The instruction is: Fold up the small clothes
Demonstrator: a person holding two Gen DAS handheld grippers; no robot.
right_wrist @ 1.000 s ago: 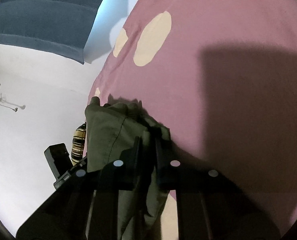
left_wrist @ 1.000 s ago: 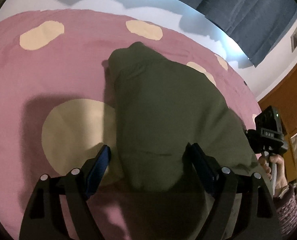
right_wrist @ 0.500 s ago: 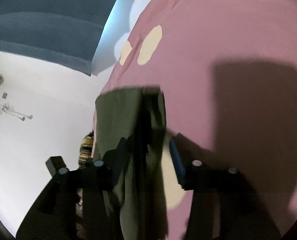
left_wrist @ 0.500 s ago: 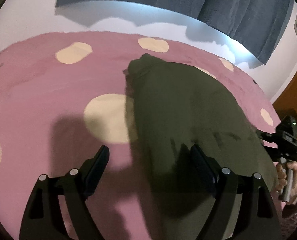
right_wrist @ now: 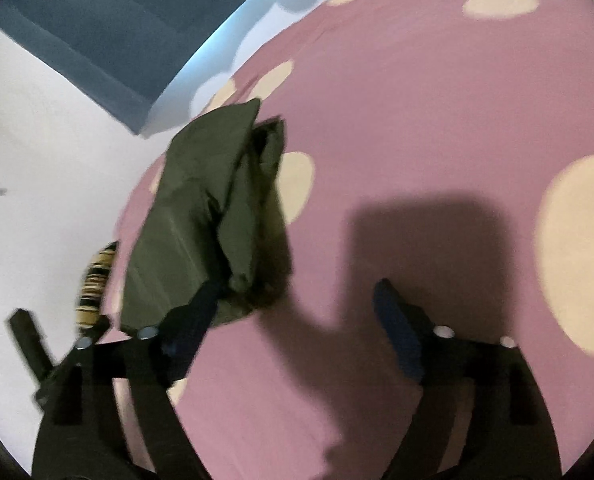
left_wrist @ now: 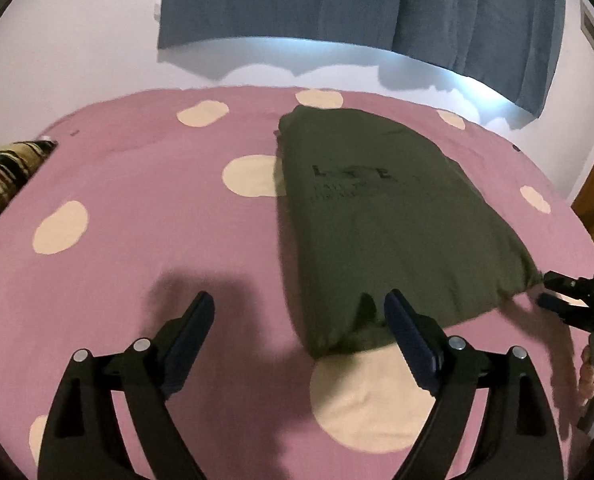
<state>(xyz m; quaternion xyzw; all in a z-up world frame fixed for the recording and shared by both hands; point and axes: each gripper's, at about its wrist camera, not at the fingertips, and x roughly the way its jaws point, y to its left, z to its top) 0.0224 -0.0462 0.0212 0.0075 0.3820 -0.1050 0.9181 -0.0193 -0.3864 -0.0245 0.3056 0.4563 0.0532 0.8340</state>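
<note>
**A soft green top, folded on the pink bed**

The dark olive-green cloth top (left_wrist: pixel 381 216) lies folded in a thick bundle on the far right part of the pink bed cover with cream spots (left_wrist: pixel 137 208). It looks light, soft and floppy, so it will likely bend and sag when lifted. The best places to take hold are probably the near corners or the thick folded edge.

The left gripper (left_wrist: pixel 299 320) has its fingers wide apart and opening, with only a near edge of the top between them. The right gripper (right_wrist: pixel 293 304) is opening too; nothing is pinched.

The bed looks flat and soft. A white wall (left_wrist: pixel 77 40) and dark blue curtain (left_wrist: pixel 357 4) stand behind it. A striped brown cloth (left_wrist: pixel 1 176) lies at the far left.
</note>
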